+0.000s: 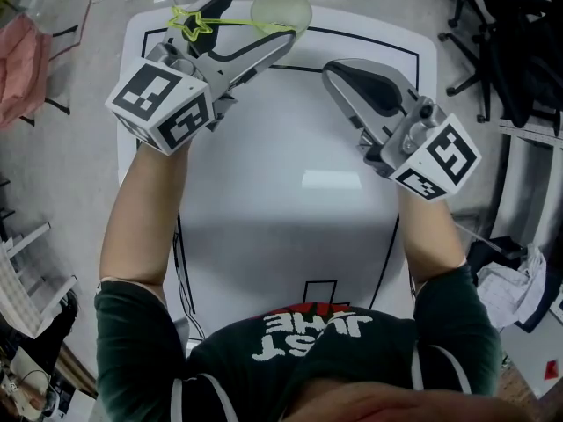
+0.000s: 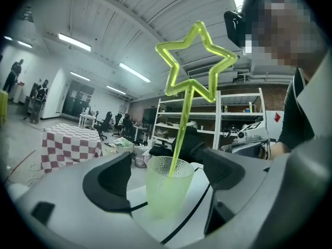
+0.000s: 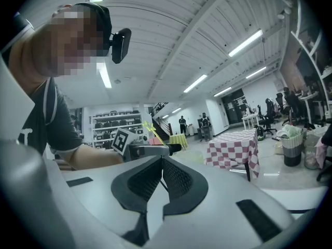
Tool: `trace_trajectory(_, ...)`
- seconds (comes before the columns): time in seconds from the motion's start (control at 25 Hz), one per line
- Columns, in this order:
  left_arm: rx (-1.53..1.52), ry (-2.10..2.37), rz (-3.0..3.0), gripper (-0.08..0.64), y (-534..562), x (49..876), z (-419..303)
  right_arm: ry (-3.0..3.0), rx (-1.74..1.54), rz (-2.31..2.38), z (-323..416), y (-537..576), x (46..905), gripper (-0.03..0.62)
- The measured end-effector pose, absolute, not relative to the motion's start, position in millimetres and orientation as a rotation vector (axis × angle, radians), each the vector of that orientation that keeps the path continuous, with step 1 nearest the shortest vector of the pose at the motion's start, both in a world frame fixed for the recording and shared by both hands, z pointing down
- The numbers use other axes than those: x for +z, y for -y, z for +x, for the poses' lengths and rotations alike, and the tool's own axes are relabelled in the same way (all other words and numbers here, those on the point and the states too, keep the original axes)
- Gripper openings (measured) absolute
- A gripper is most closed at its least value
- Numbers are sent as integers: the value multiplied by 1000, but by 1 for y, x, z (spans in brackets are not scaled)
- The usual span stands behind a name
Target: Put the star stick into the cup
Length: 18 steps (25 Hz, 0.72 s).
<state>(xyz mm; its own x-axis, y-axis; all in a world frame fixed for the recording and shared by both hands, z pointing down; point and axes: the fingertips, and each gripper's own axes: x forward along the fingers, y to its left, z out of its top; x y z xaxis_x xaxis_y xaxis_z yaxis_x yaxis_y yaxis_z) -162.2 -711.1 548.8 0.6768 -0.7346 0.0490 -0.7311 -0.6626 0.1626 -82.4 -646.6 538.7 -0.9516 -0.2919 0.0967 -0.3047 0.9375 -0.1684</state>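
Head view: nearest the camera, the person's two bare forearms reach forward over the white table [image 1: 290,200], each hand holding a gripper. The right gripper [image 1: 339,70] is over the right half of the table. In the right gripper view its two dark ribbed jaws meet at their tips with nothing between them, so it is closed and empty. The left gripper [image 1: 255,23] reaches farther, up to the far edge of the table. In the left gripper view its jaws stand wide apart on either side of the cup [image 2: 165,188], one pad to the left and one to the right, and neither presses on the cup's wall. That gripper is open and holds nothing.

The cup is a pale green, translucent tumbler with a pebbled rim. It stands upright on the table, by a black line marked on the table. The star stick [image 2: 180,128] has its lower end inside the cup and leans against the rim, and its yellow-green outlined star rises well above the cup, free of both jaws.

Beyond the table, the left gripper view shows a red-and-white checked cloth [image 2: 70,147] over another table, office chairs [image 2: 109,123] and metal shelving [image 2: 228,118] farther back.
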Motion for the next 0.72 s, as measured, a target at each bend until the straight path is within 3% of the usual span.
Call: trace_trajectory(0.72, -73, 1299, 2589, 425, 650, 565, -193, 2976, 265, 547, -74, 640, 530, 34)
